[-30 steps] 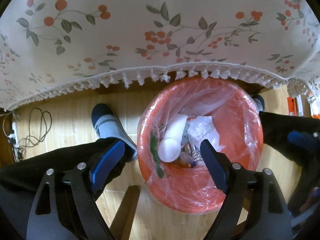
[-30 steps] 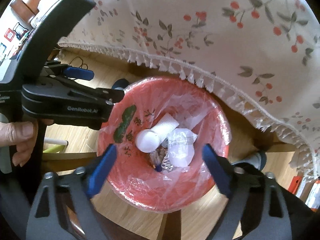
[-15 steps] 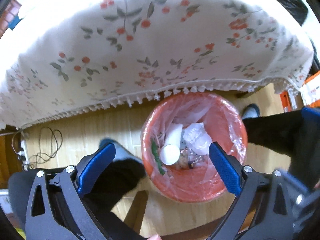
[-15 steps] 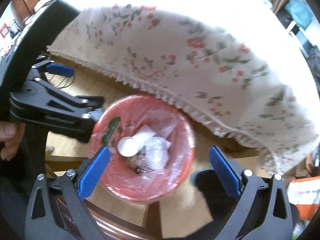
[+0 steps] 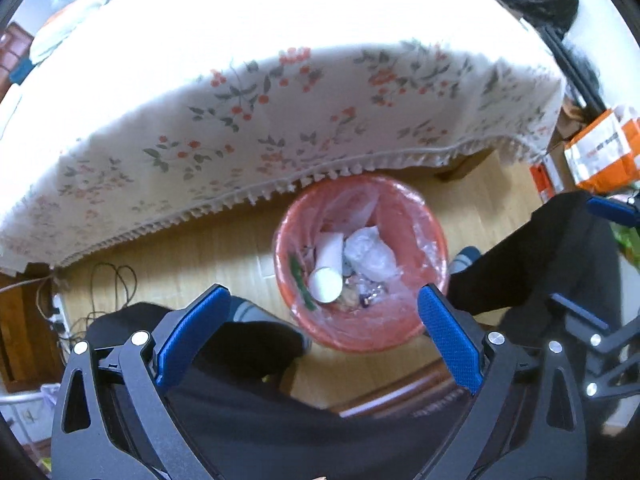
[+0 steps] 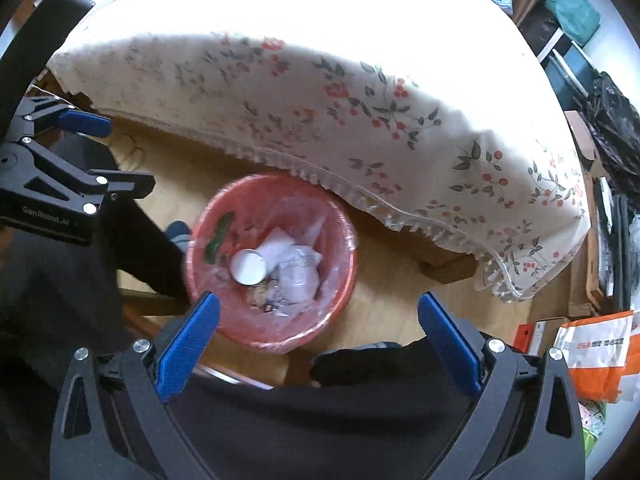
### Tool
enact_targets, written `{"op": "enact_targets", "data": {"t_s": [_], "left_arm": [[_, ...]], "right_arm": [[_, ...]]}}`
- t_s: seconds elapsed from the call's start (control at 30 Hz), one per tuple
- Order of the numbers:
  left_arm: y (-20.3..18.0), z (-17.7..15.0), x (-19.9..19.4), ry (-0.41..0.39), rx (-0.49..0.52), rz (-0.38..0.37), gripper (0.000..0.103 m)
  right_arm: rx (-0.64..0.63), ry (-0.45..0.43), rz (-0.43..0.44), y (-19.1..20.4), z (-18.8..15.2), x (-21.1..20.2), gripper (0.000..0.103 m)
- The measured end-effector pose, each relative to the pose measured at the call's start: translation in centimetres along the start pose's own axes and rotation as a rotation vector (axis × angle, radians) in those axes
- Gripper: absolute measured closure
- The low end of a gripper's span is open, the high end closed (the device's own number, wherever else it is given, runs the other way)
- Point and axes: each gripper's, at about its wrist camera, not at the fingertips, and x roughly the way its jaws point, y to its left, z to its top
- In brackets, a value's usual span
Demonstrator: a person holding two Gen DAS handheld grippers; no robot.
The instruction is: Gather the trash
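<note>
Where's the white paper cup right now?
The white paper cup lies on its side inside the red trash bin, left of the crumpled plastic wrapper; the bin stands on the wooden floor by the tablecloth's fringed edge.

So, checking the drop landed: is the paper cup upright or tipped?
Tipped: the paper cup lies sideways in the red bin, mouth showing.

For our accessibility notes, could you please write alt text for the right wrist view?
An open, empty right gripper with blue pads hangs above a red bin lined with clear plastic, holding a white paper cup and crumpled wrappers. The bin stands on a wooden floor beside a table draped in a floral tablecloth. The left gripper shows at the left edge.
</note>
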Motion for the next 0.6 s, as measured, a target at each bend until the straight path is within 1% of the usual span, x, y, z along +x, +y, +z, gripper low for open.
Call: {"op": "enact_targets", "data": {"t_s": [0.07,0.13,0.23,0.33,0.37,0.5,0.6], "left_arm": [[0.0,-0.1,-1.6,0.007,-0.014,-0.006,0.006],[-0.1,-0.1,-3.1,0.015,-0.009,0.001,0.006],[-0.3,-0.2,-5.5,-0.007,-0.003,0.035,0.006],[-0.6,0.0,-7.2,-0.029,0.019,0.049,0.006],[-0.6,0.1,-7.6,-0.029,0.029,0.054,0.006],[-0.5,0.3,-8.5,-0.033,0.061,0.076,0.006],[-0.3,0.2,-8.8,-0.030,0.068,0.065,0.006]], "right_arm": [[0.009,-0.006,0.023,-0.1,0.4,-1.8,0.005],[0.011,-0.013,0.023,0.2,0.6,-3.0,0.005],[0.002,-0.030,0.047,0.5,1.2,-5.3,0.005],[0.003,-0.045,0.071,0.8,1.5,-7.0,0.005],[-0.003,-0.048,0.076,0.9,1.6,-7.4,0.005],[-0.021,-0.047,0.050,1.5,1.9,-8.3,0.005],[-0.008,-0.037,0.041,1.4,2.0,-8.5,0.005]]}}
